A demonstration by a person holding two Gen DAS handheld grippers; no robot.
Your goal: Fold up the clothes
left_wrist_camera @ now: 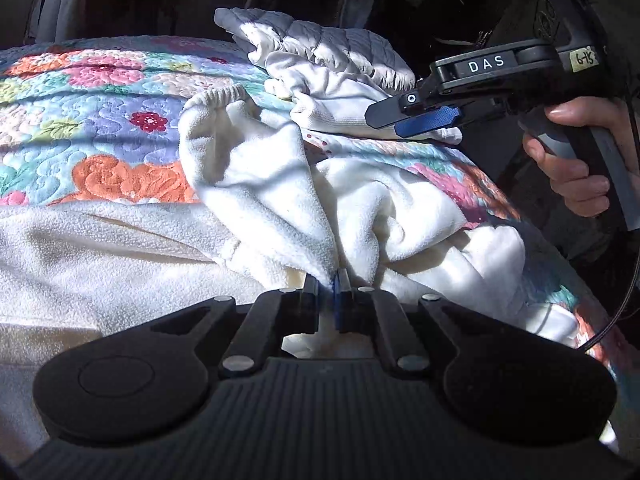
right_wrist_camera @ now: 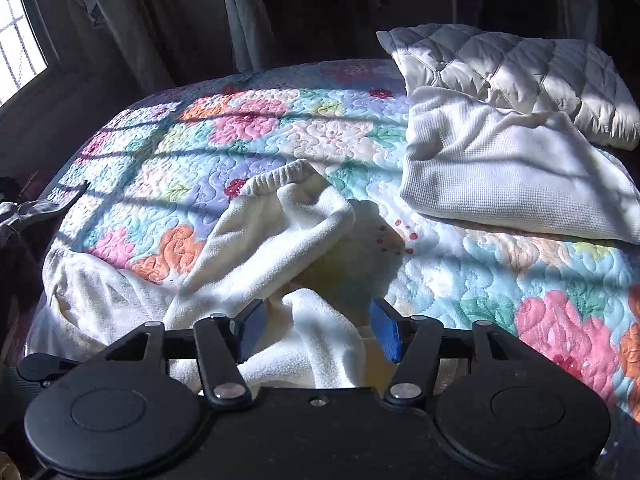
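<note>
A cream fleece garment [left_wrist_camera: 256, 184] with an elastic cuff lies crumpled on the flowered quilt [left_wrist_camera: 100, 100]. My left gripper [left_wrist_camera: 328, 282] is shut on a pinched fold of this fleece, and the cloth rises taut from the pads. In the right wrist view the same fleece garment [right_wrist_camera: 280, 232] spreads from the lower left to the middle. My right gripper [right_wrist_camera: 317, 312] stands open above a loose fold of it, with the blue pads clear of the cloth. From the left wrist view, the right gripper [left_wrist_camera: 384, 122] hangs at the upper right, held by a hand [left_wrist_camera: 576, 172].
A folded white waffle-knit garment [right_wrist_camera: 500, 176] lies at the back right of the quilt [right_wrist_camera: 240, 128], with a white quilted jacket [right_wrist_camera: 520, 76] behind it. A window [right_wrist_camera: 20, 40] and curtains are at the far left. The bed edge drops off at the right.
</note>
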